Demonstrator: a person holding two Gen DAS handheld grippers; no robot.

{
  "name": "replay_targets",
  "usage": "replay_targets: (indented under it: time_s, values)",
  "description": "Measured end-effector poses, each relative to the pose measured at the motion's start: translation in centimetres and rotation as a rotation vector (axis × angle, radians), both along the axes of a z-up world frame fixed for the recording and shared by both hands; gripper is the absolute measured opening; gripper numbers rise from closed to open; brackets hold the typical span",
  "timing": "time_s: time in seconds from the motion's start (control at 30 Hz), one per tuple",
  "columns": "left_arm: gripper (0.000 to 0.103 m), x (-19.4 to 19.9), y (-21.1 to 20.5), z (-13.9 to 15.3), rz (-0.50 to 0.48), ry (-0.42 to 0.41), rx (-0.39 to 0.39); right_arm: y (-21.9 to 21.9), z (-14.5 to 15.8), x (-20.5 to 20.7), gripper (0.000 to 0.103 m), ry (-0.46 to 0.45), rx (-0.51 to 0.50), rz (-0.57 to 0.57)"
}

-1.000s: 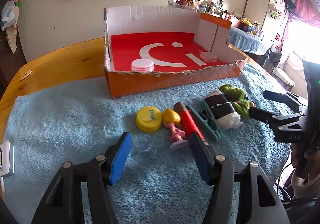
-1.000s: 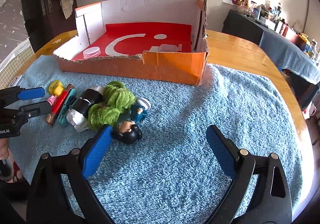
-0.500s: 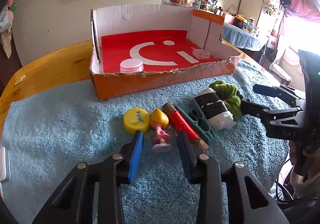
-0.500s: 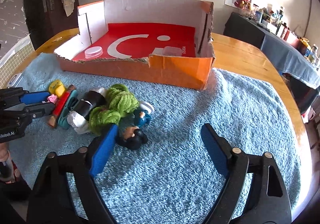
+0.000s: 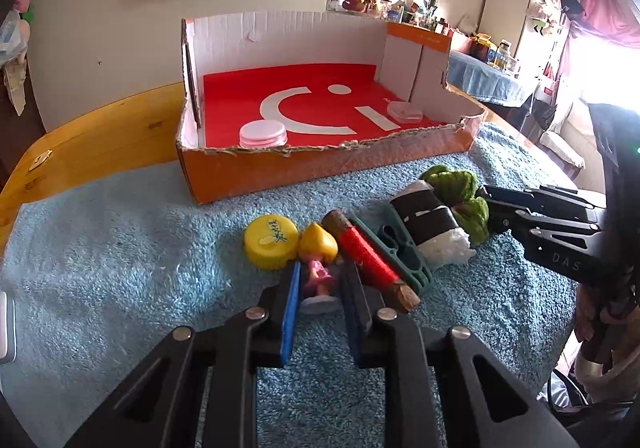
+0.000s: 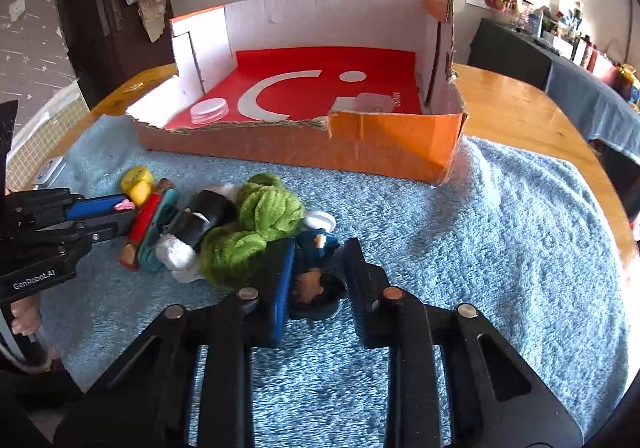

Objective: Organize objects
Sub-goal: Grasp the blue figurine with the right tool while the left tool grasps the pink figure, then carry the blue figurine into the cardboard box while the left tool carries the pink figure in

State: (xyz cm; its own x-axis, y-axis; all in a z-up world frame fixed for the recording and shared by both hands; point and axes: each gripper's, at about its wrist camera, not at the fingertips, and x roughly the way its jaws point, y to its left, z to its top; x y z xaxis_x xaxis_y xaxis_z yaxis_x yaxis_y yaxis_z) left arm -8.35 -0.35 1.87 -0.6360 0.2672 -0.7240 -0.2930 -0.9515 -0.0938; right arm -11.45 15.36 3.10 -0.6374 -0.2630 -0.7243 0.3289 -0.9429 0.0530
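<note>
The box (image 5: 320, 176) is seen on the blue towel (image 5: 120, 268), which is spread over the wooden table (image 6: 520, 120). Two clear lids (image 5: 263, 132) are seen on its red floor.

The left gripper (image 5: 318, 284) is held low over the towel, pointed toward the box. Its blue pads (image 5: 291, 312) are closed to a narrow gap around the pink figure (image 5: 318, 278), whose yellow head lies past the tips; firm contact cannot be confirmed. The yellow cap (image 5: 272, 242) is located just left of the figure, and the red spool (image 5: 366, 254) just right of it, followed by the teal clip (image 5: 404, 260) and the black-and-white roll (image 5: 430, 224).

The right gripper (image 6: 320, 276) is held low at the near edge of the pile, beside the green yarn (image 6: 256, 228). Its fingers are narrowed around the dark-haired doll (image 6: 318, 288); contact cannot be confirmed.

Compared with one second ago, both grippers are seen advanced and lowered, and both gaps are reduced from wide open to figure width. The pile is unchanged in position.

"GenRobot.AI" is printed on the left gripper body, as seen from the right wrist. "DAS" is legible on the right gripper body.
</note>
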Motion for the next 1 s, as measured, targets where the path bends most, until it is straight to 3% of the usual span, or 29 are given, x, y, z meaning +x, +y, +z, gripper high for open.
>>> replay_targets:
  time_s: [0.4,1.0]
  values:
    - [0.021,1.0,-0.2,1.8,-0.007,0.051,0.022,0.7,0.9,0.6,0.023,0.015,-0.063,-0.005]
    - [0.021,0.3,0.5,-0.2,-0.006,-0.002,-0.026,1.1,-0.2,1.1,0.023,0.002,-0.08,-0.009]
